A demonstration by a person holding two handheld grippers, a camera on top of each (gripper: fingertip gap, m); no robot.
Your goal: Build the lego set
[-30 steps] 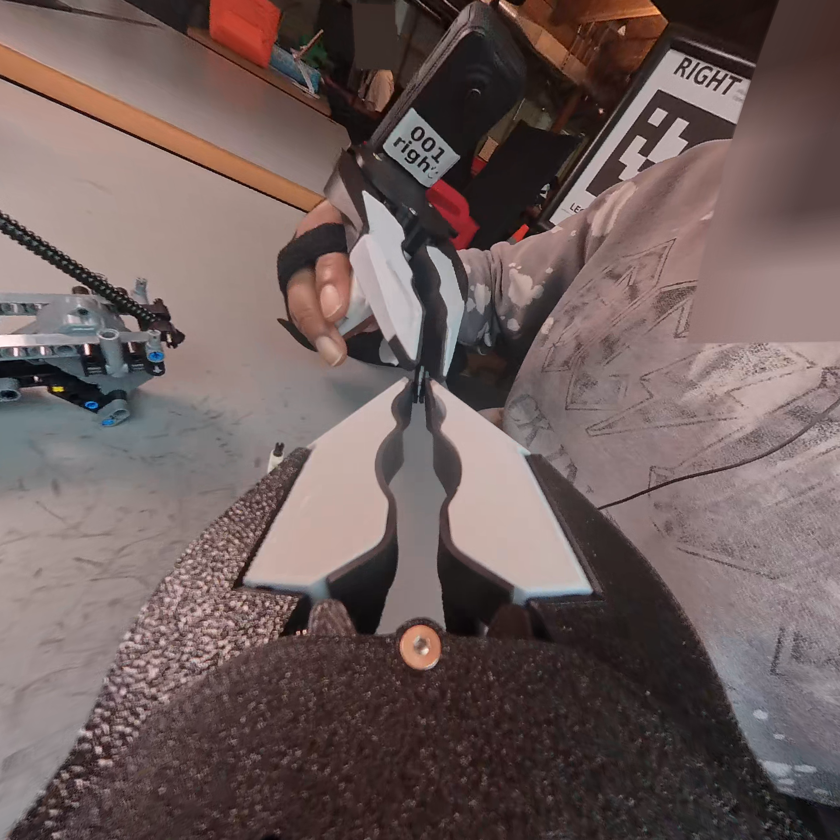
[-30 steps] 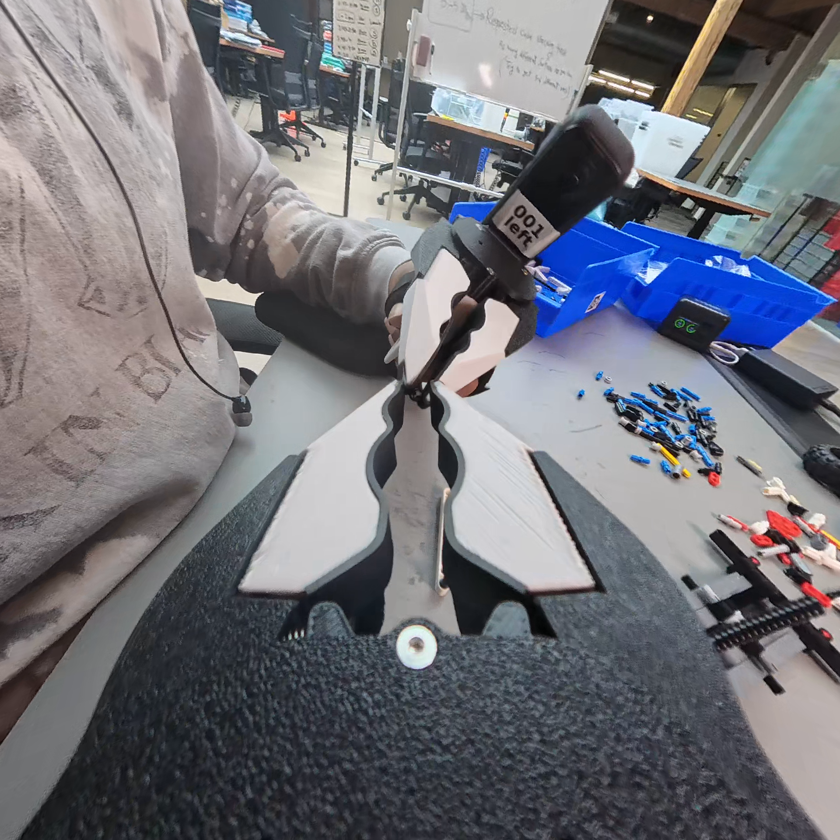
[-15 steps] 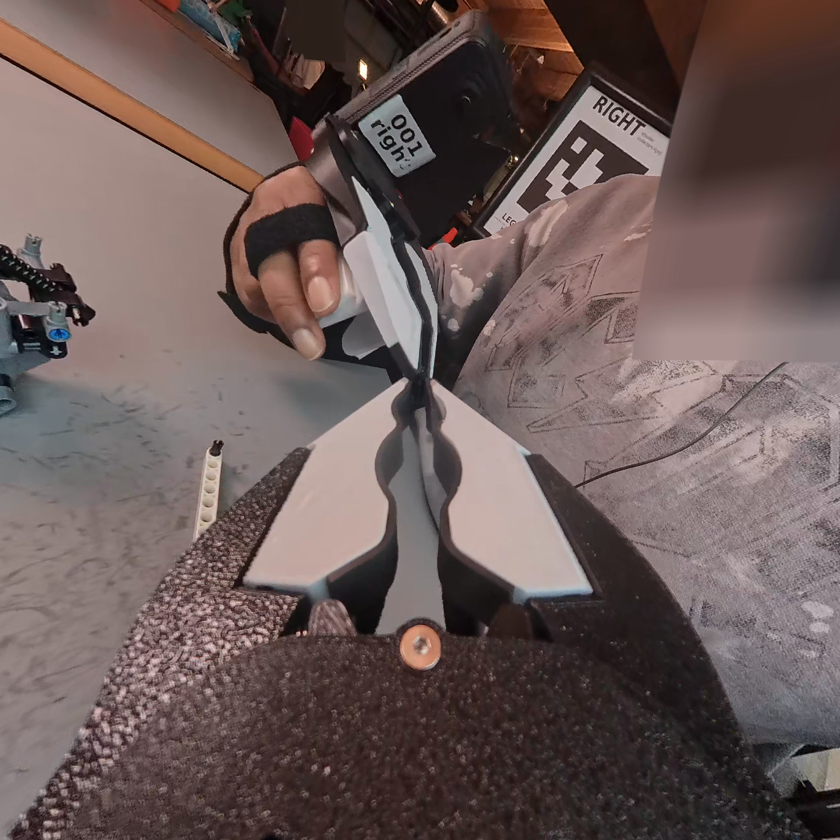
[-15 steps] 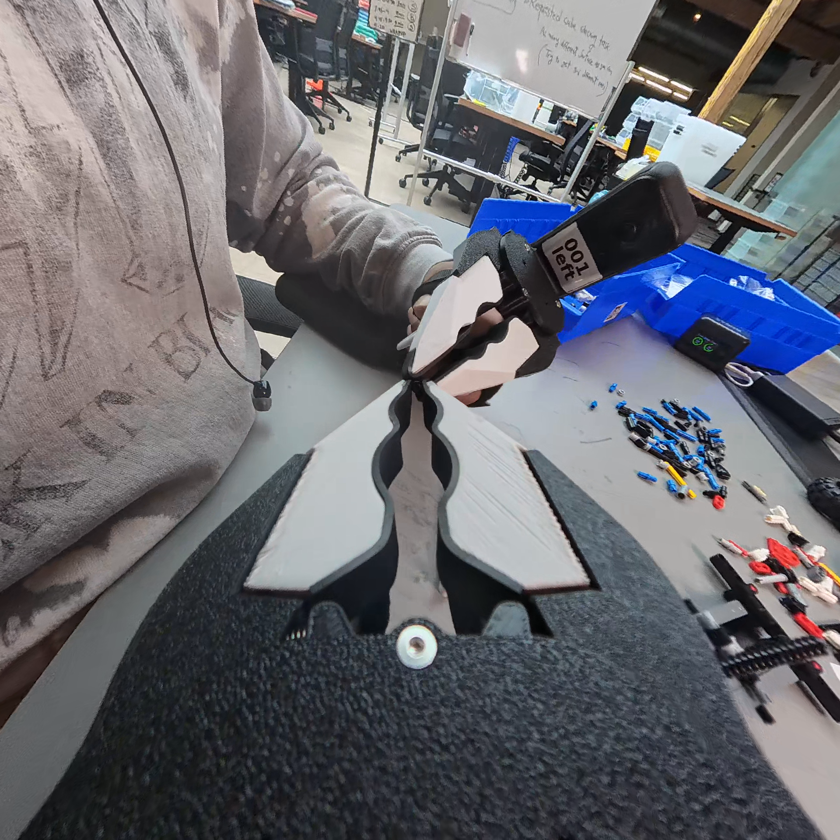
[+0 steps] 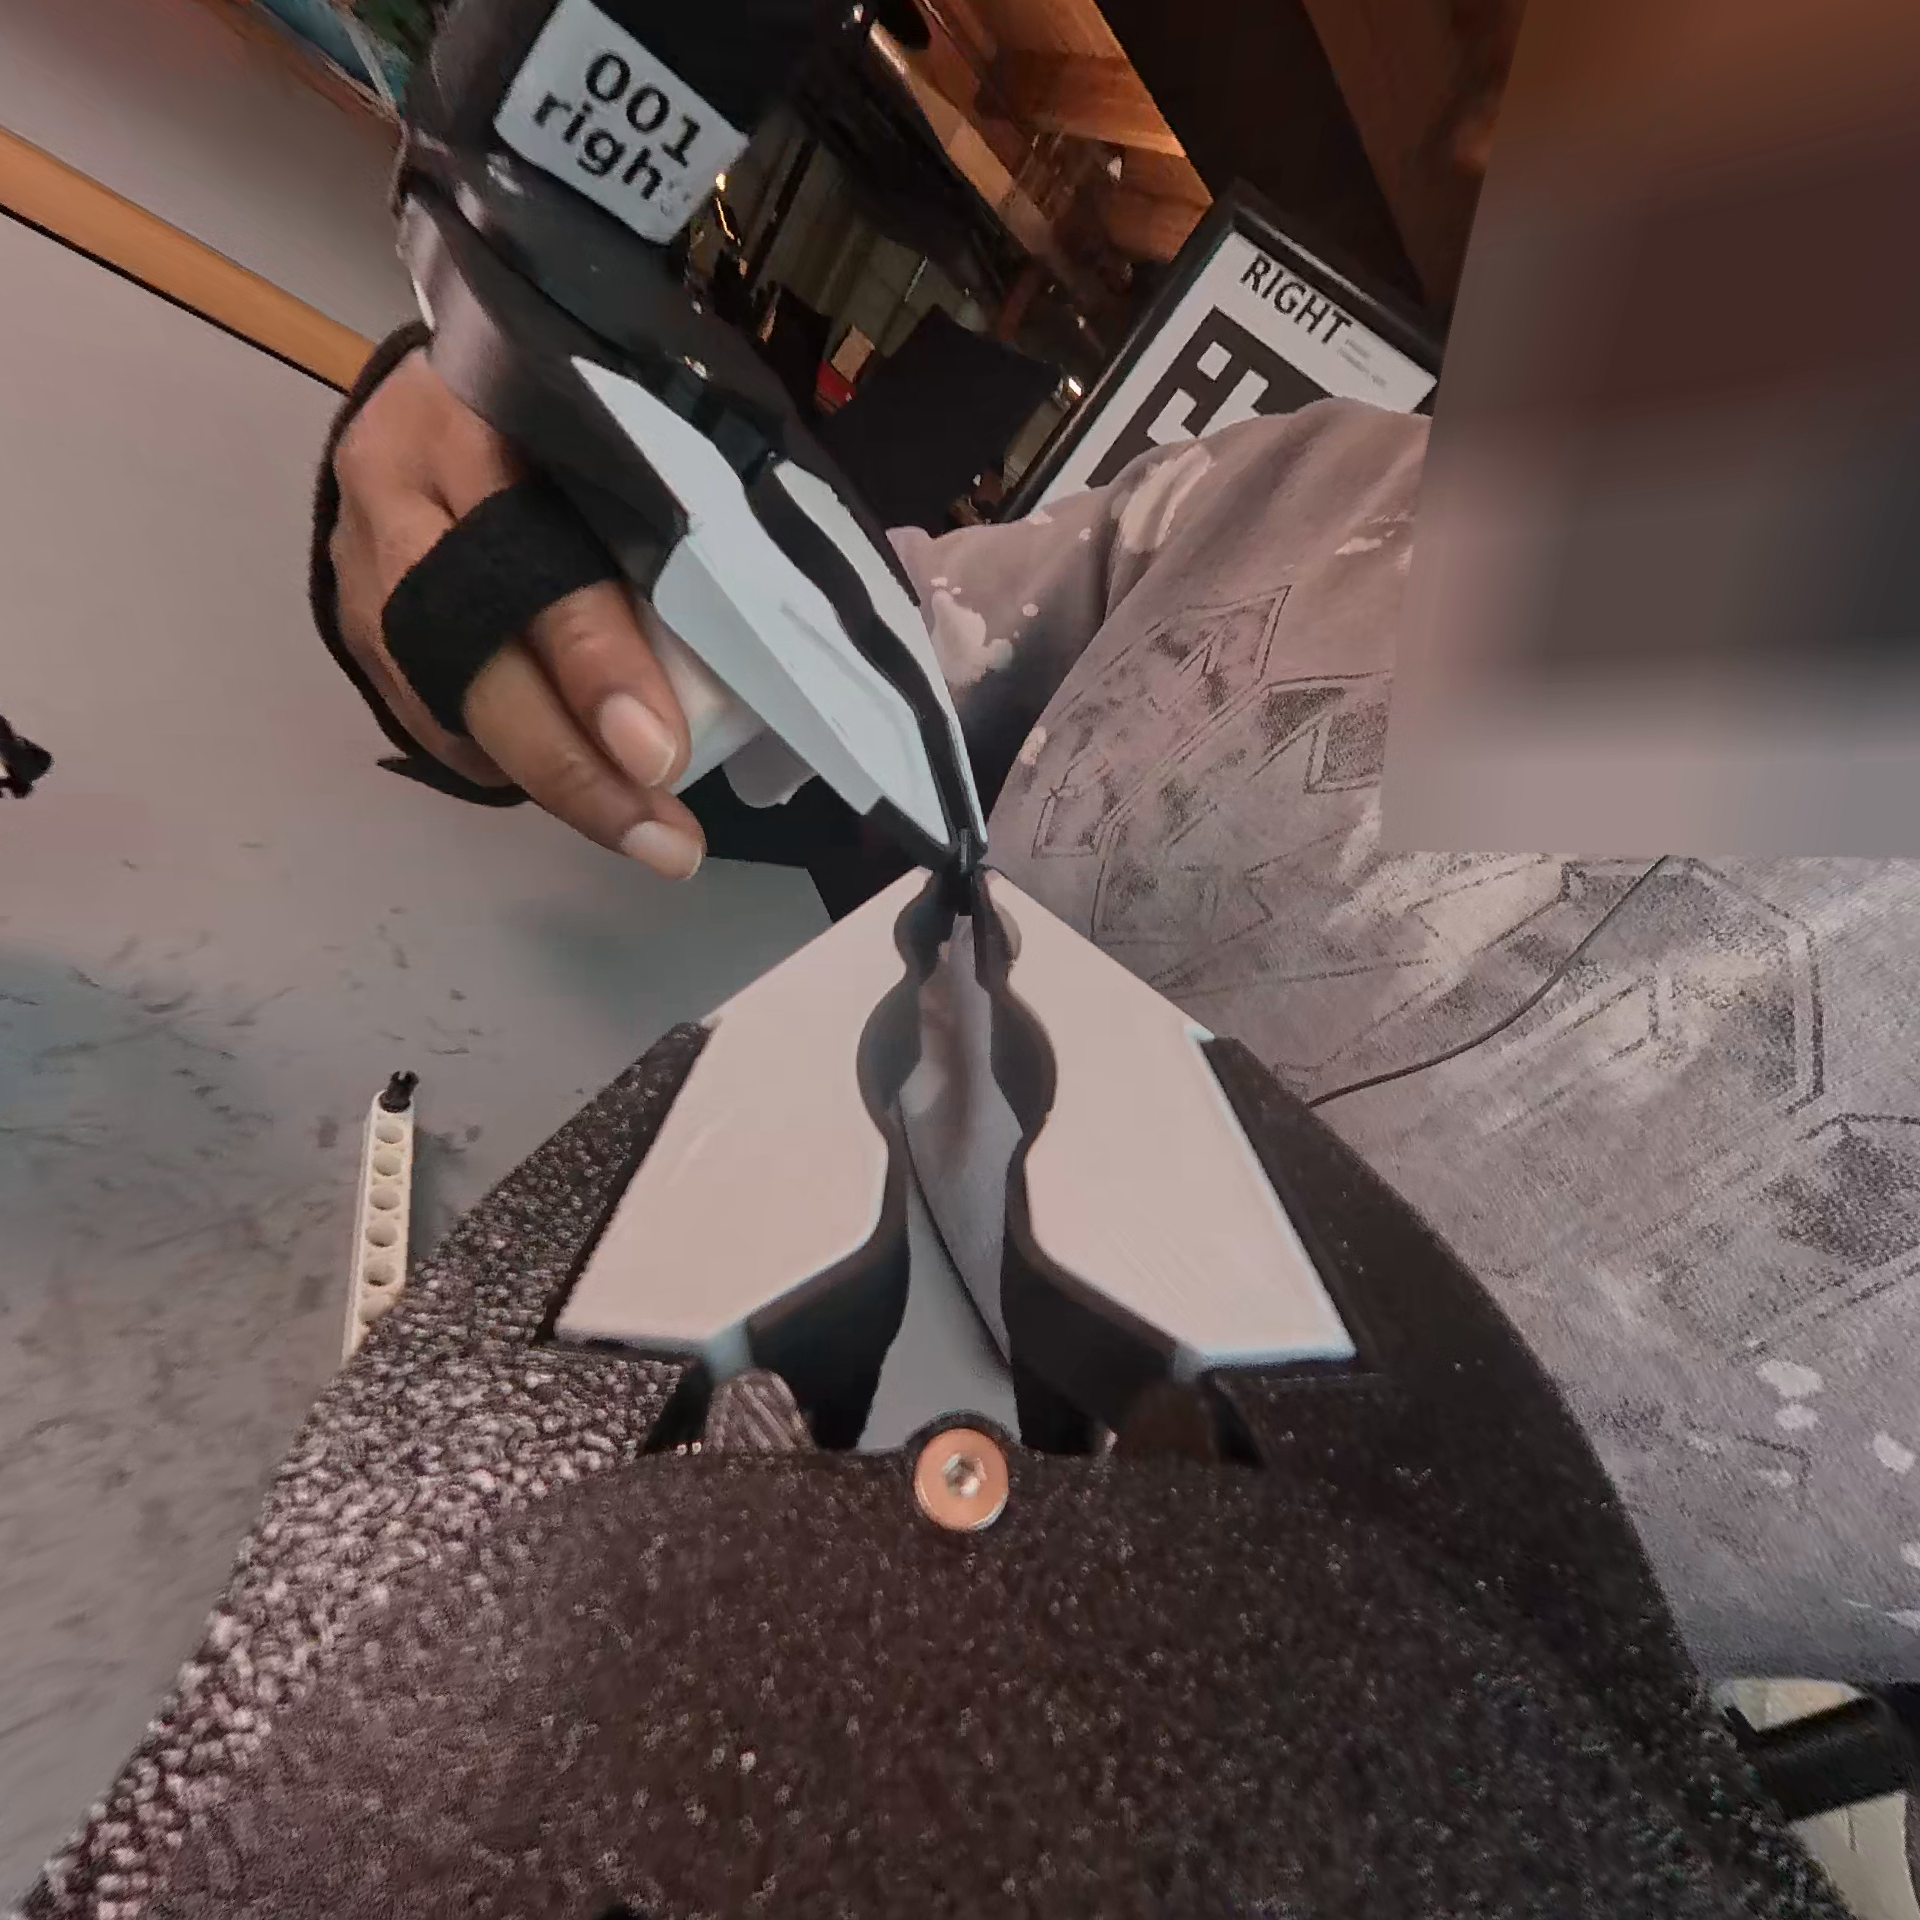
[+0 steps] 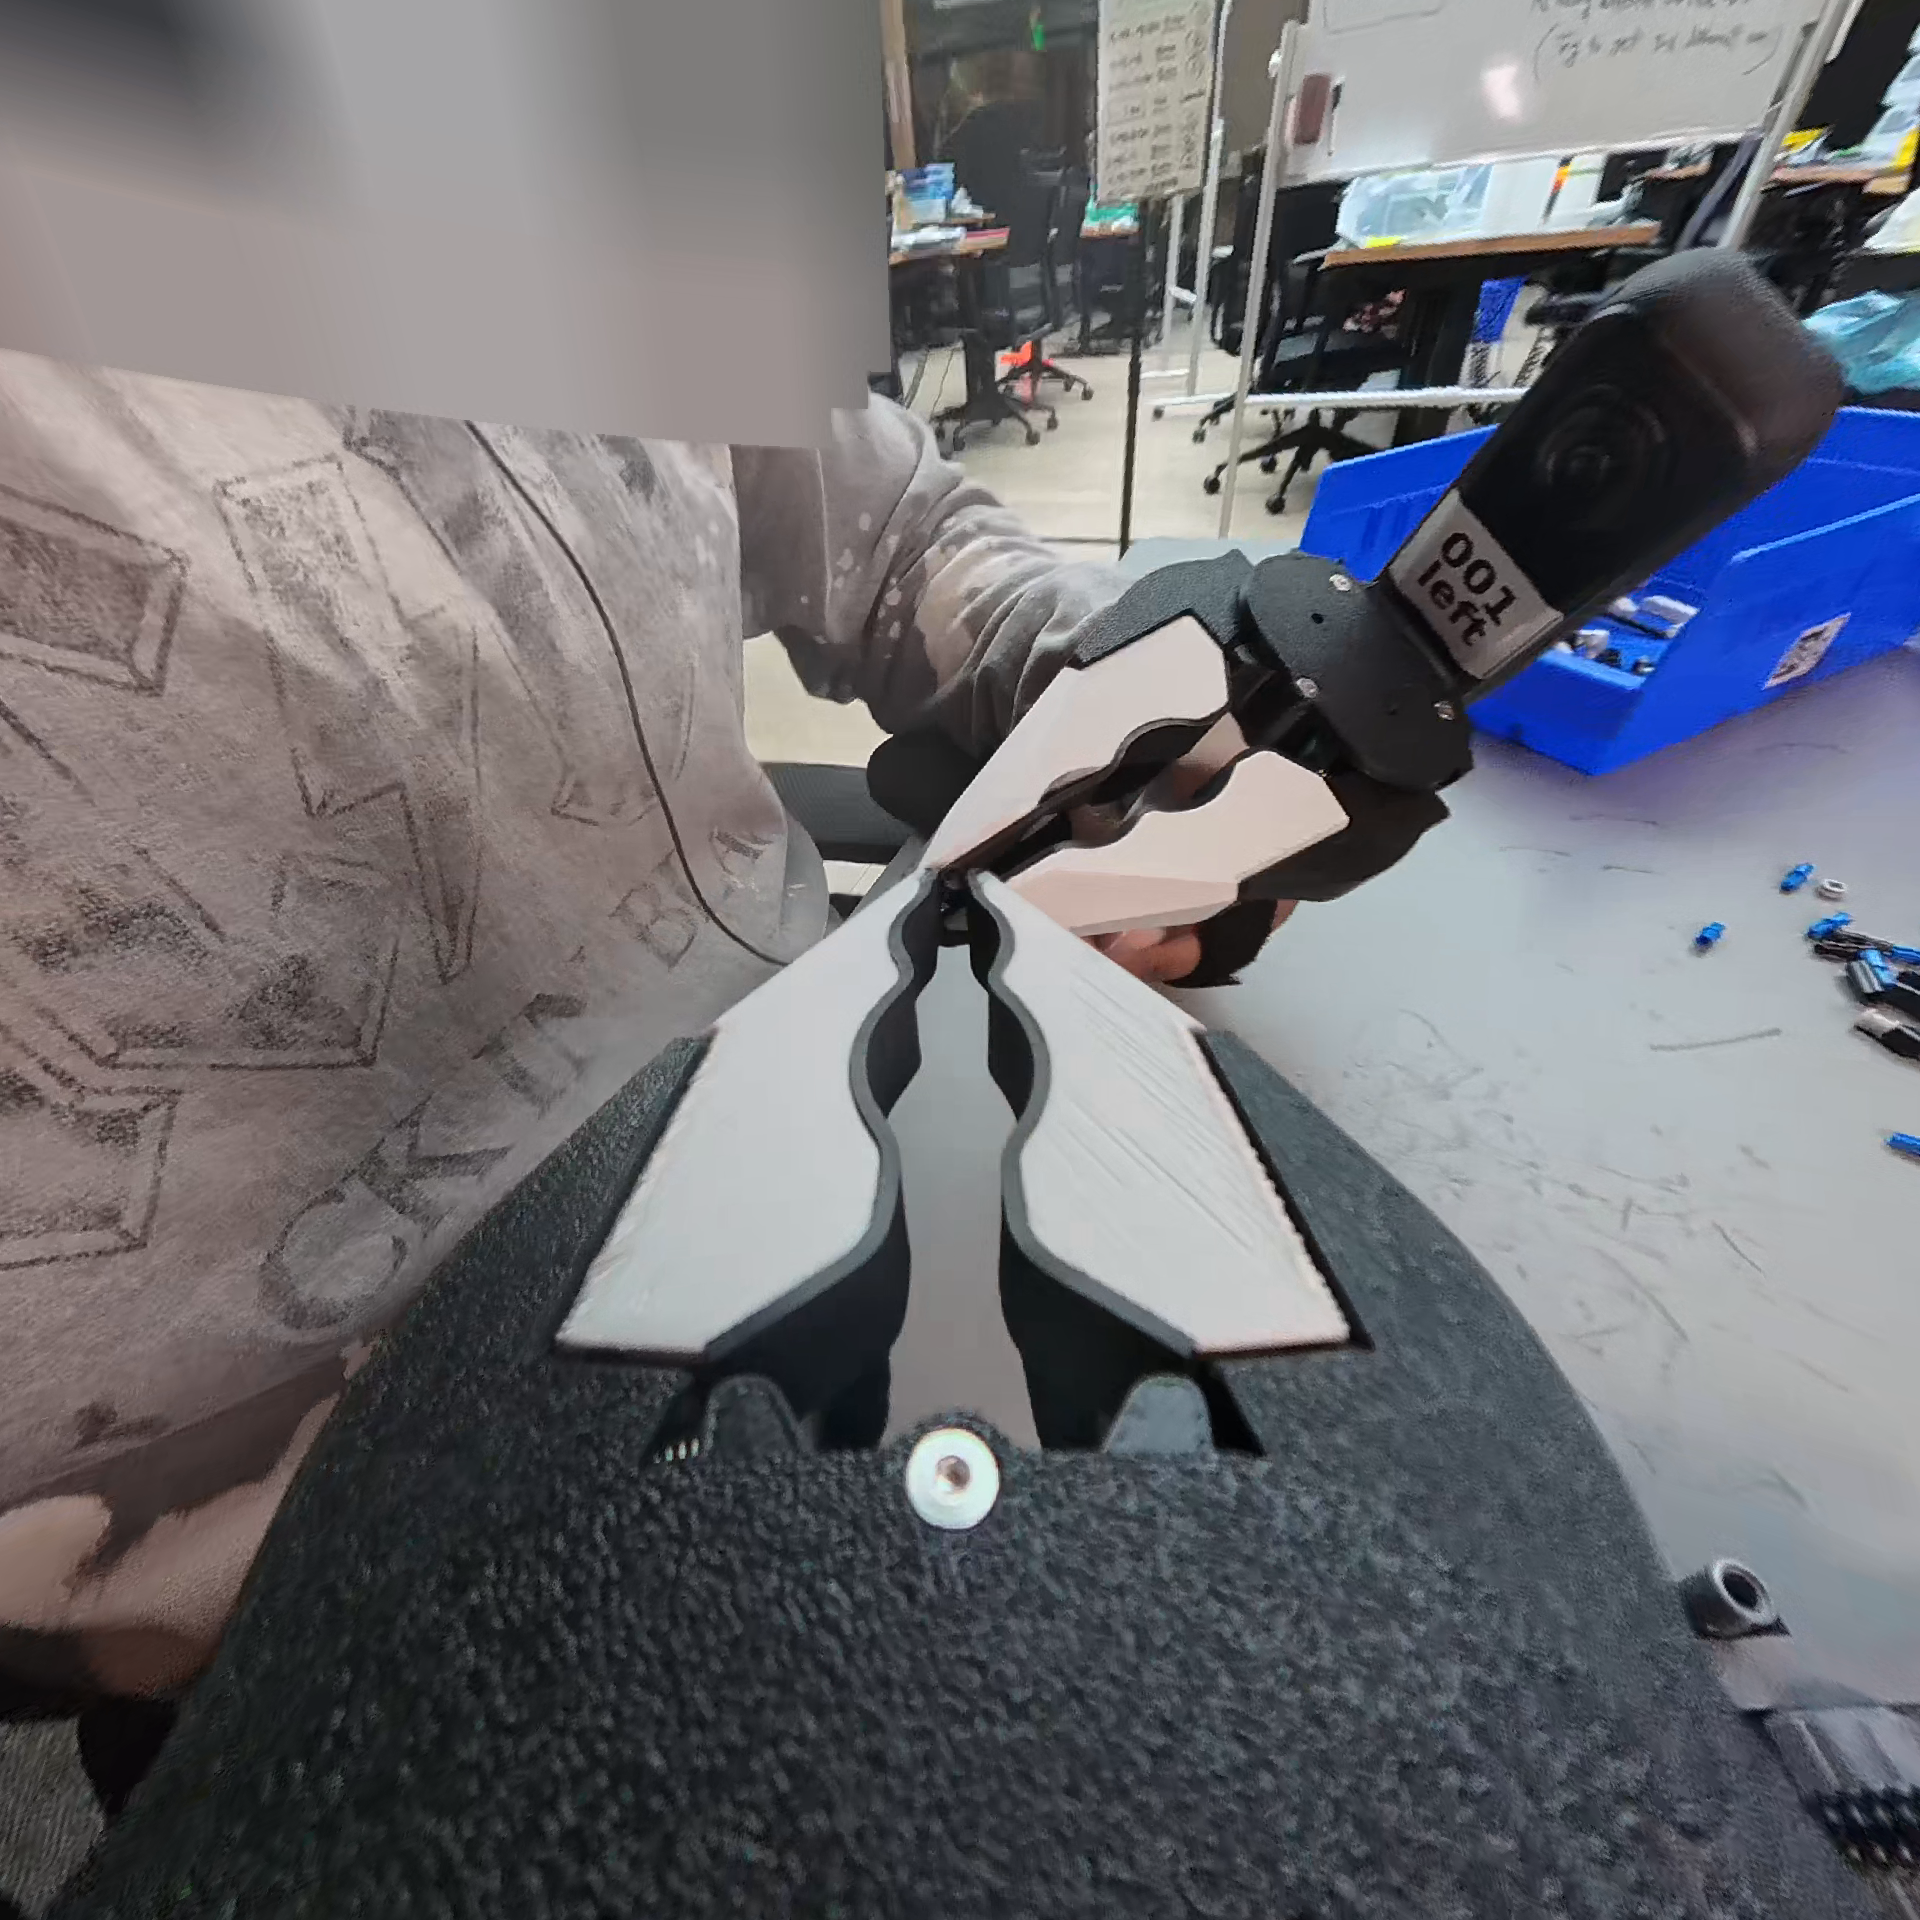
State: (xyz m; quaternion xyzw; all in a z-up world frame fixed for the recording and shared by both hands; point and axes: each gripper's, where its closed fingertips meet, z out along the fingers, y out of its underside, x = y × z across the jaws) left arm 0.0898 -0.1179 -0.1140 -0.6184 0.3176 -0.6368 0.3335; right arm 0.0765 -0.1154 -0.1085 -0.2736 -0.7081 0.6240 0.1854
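The bench [image 6: 1538,1091] is carrying the loose stock, while the work itself is being done in the air just in front of the person's grey patterned sweatshirt [image 6: 364,831], probably so that both tips can be brought close under the eye.

The left hand-held gripper [image 5: 961,894] and the right hand-held gripper [image 6: 951,899] are meeting tip to tip. Both sets of jaws are standing narrow, nearly closed at the tips. A small dark Lego pin [image 5: 966,854] is sitting at the meeting point; which pair is actually clamping it cannot be told, as the piece is too small. The crossing angle of the two tools suggests a handover or a re-grip of that pin, by judgement.

A blue parts bin [image 6: 1714,582] is standing at the far bench edge, within reach for supply.

A white perforated Lego beam [image 5: 382,1205] is lying flat on the bench beside the left tool, apparently awaiting the pin.

Small blue and black pins [image 6: 1860,951] are lying scattered well apart from the working point.
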